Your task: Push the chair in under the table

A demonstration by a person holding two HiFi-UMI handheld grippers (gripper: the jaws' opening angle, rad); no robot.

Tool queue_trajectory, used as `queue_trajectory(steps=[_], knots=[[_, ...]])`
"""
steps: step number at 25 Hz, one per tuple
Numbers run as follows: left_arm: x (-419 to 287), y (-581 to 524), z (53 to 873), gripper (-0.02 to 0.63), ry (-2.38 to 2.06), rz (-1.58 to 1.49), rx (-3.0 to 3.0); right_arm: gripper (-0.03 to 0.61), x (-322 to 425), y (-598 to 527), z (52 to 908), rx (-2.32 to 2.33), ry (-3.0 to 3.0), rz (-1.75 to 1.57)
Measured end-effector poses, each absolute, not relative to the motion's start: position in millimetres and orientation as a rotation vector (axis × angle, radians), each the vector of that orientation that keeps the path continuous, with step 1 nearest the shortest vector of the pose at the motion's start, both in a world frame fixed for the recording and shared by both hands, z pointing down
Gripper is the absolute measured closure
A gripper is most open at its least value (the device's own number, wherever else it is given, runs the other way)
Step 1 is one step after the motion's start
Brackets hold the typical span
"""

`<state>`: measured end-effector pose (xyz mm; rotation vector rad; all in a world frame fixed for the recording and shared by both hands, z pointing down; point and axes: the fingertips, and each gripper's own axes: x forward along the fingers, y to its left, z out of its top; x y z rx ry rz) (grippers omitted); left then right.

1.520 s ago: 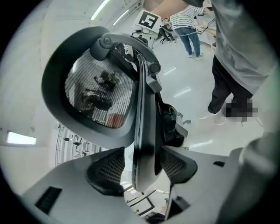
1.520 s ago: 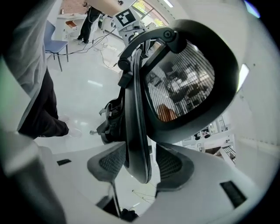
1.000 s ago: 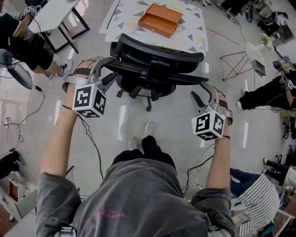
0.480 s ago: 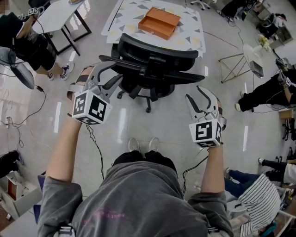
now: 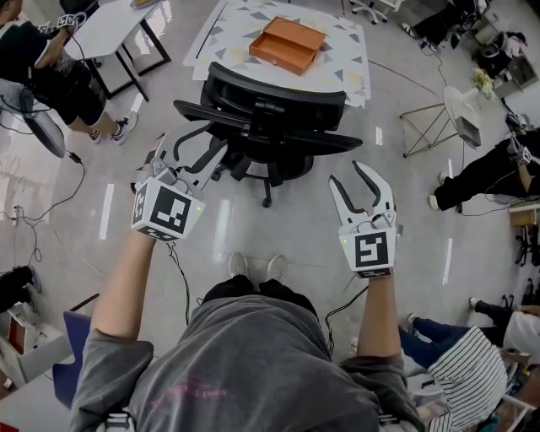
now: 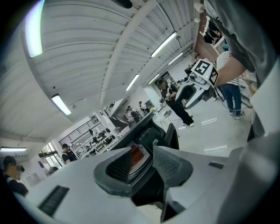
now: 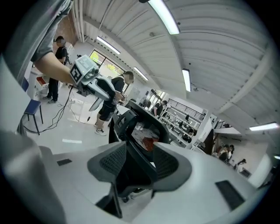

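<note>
The chair (image 5: 270,126) is placed ahead of the left gripper (image 5: 196,150) and the right gripper (image 5: 344,173), nearer the left one. Beyond the chair the table (image 5: 353,59) is set, with a box (image 5: 288,40) laid on it. A second table (image 5: 105,25) is found ahead and to the left of the left gripper.

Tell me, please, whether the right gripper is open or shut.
Open: the right gripper has its jaws spread wide with nothing held between them; the chair stands beyond.
</note>
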<state>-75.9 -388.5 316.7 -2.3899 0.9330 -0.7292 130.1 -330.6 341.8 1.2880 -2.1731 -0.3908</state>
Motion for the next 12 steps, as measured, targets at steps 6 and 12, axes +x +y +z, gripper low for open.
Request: queue_trajectory(steps=[6, 12], knots=[[-56.1, -376.4, 312.9, 0.476, 1.049, -0.655, -2.435, 0.387, 148.5, -326.6, 340.6, 1.336, -2.316, -0.296], [-40.8, -365.7, 312.9, 0.492, 1.129, -0.588, -2.489, 0.399, 160.1, -320.2, 337.8, 1.345, -2.433, -0.223]])
